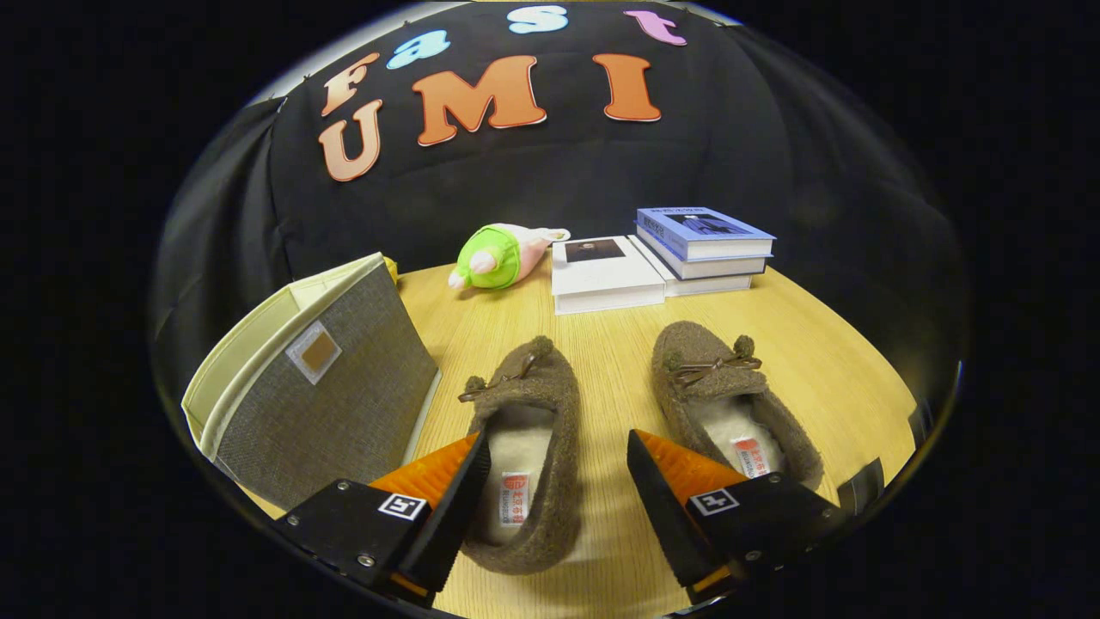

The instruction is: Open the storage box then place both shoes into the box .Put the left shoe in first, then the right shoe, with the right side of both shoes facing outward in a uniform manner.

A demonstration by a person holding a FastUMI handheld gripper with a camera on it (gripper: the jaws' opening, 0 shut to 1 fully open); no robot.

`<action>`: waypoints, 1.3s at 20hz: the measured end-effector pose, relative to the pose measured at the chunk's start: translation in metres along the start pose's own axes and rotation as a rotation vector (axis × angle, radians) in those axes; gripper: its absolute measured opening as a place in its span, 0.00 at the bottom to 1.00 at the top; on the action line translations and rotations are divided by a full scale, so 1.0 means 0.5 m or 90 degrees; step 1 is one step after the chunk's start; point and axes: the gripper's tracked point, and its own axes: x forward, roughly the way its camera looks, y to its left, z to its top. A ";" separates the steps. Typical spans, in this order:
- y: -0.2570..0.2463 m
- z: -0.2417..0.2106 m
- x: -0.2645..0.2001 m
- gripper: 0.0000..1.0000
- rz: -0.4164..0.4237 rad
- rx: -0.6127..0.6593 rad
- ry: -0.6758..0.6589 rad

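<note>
Heel ends of both brown slippers are partly covered by the gripper (pixel 559 456), whose fingers stand wide apart and press on nothing. One finger lies over the near left edge of the left shoe (pixel 524 456), and the other finger (pixel 662 481) sits in the gap between the two shoes, overlapping the near inner side of the right shoe (pixel 730 395). Both shoes lie side by side on the wooden table (pixel 619 344), toes pointing away, bows on top, pale fleece linings showing with a small label in each that is too small to read.

The storage box (pixel 318 387), grey fabric with a cream rim and a small tag on its face, stands just left of the left shoe, close to it, and looks tilted; whether it is open cannot be told from this side, and its near lower corner is hidden behind a finger. Something yellow peeks out behind the box, too little of it to identify.

Between and beyond the shoes a bare strip of table runs toward the back. There, well apart from the shoes, lie a green and pink plush toy (pixel 498 255), a white book (pixel 606 273) and a stack of books (pixel 705 245) just right of it. The table's rounded edge curves close past the right shoe, and a dark clip-like thing (pixel 862 484) at that edge is hard to make out
</note>
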 end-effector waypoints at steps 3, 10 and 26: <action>0.001 -0.015 0.021 0.85 -0.005 0.006 0.020; -0.005 -0.029 0.061 0.47 -0.030 0.033 0.062; 0.024 0.040 0.051 0.02 -0.021 0.090 0.016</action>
